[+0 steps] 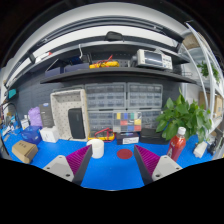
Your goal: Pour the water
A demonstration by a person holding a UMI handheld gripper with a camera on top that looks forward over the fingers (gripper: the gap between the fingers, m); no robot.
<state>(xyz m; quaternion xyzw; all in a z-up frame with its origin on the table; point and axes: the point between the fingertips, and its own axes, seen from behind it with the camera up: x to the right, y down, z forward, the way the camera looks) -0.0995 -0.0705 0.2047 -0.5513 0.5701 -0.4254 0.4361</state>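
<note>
A white cup [96, 148] stands on the blue table [110, 170], just beyond my left finger. A red round coaster [124, 154] lies flat on the table ahead, nearer the right finger. A clear bottle with a red cap and red label [178, 144] stands to the right, past the right finger. My gripper [112, 163] is open, its purple pads [146, 160] spread wide, with only bare table between them. It touches nothing.
A green potted plant [184, 116] stands at the back right. Shelving with boxes and devices [110, 100] lines the back. A cardboard box [24, 151] and small boxes sit at the left. A white object [203, 149] lies at the far right.
</note>
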